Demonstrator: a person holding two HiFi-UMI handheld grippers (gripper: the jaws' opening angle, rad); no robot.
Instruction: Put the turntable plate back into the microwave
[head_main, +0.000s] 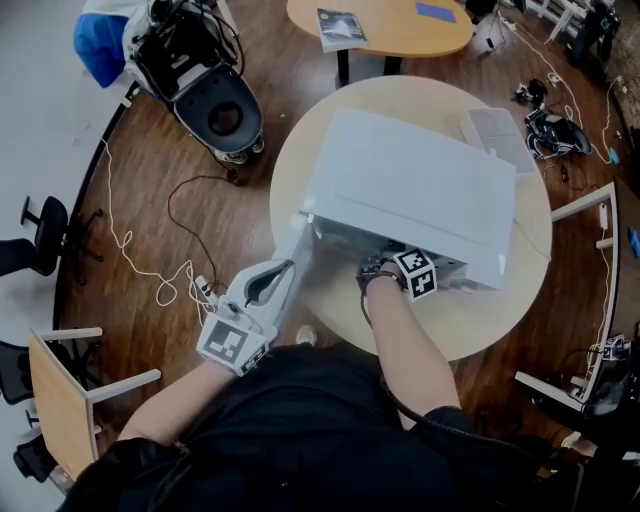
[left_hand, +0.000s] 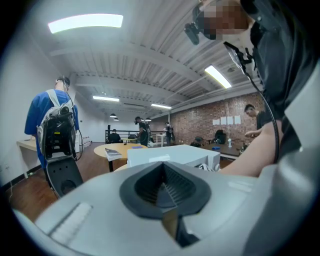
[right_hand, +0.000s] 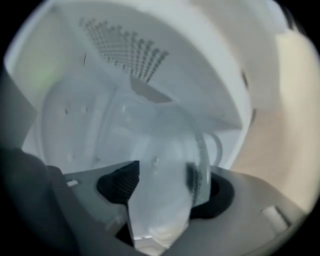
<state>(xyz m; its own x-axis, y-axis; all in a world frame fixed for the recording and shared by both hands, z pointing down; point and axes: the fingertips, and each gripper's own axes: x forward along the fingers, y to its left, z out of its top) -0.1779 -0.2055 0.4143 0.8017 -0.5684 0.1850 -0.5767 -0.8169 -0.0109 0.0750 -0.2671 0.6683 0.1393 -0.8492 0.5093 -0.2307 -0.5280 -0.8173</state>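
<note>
The white microwave (head_main: 410, 190) stands on a round table (head_main: 455, 330), its door swung out at the left. My right gripper (head_main: 378, 268) reaches into the front opening. In the right gripper view the clear glass turntable plate (right_hand: 160, 165) lies tilted and blurred between the jaws of the right gripper (right_hand: 160, 182), inside the white cavity (right_hand: 125, 60). The pads stand wide apart and do not press on it. My left gripper (head_main: 290, 264) sits by the open door, and in the left gripper view the left gripper (left_hand: 164, 192) is shut with nothing between its pads, the microwave (left_hand: 170, 155) beyond it.
A flat white device (head_main: 497, 133) lies on the table behind the microwave. A wheeled machine (head_main: 215, 110) stands at the far left, a second round table (head_main: 390, 25) at the back. Cables trail over the wooden floor (head_main: 170, 220). Chairs stand left and right. Several people are across the room.
</note>
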